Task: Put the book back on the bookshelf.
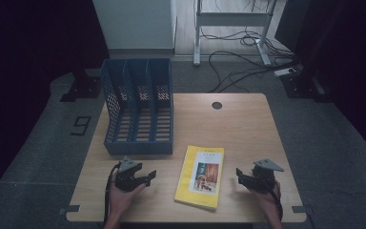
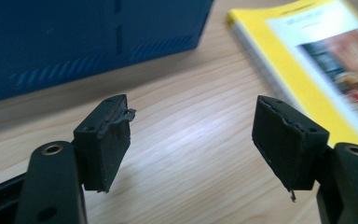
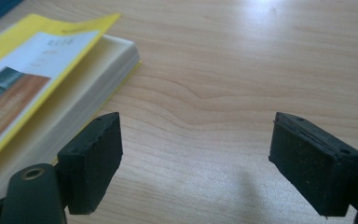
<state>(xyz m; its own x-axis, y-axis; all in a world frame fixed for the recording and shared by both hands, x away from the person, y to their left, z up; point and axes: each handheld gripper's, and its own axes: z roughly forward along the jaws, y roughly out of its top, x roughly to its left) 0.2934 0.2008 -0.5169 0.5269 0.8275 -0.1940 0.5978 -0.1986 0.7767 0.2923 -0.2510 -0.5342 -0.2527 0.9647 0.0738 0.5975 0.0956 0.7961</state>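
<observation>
A yellow book (image 1: 201,176) lies flat near the front of the wooden table (image 1: 238,129), cover up. A blue three-slot file rack (image 1: 139,112) stands at the table's back left. My left gripper (image 1: 148,177) rests left of the book, in front of the rack, open with nothing between its jaws. My right gripper (image 1: 239,175) sits right of the book, open and empty. From the left gripper view (image 2: 191,140) the book (image 2: 317,60) lies ahead to the right and the rack (image 2: 74,42) ahead to the left. Seen from my right gripper (image 3: 196,158), the book's page edge (image 3: 74,102) is at left.
A round cable hole (image 1: 217,105) sits in the table's back edge. Beyond the table are a white desk frame (image 1: 231,24) and loose cables (image 1: 248,62) on the grey floor. Bare wood lies between book and right gripper.
</observation>
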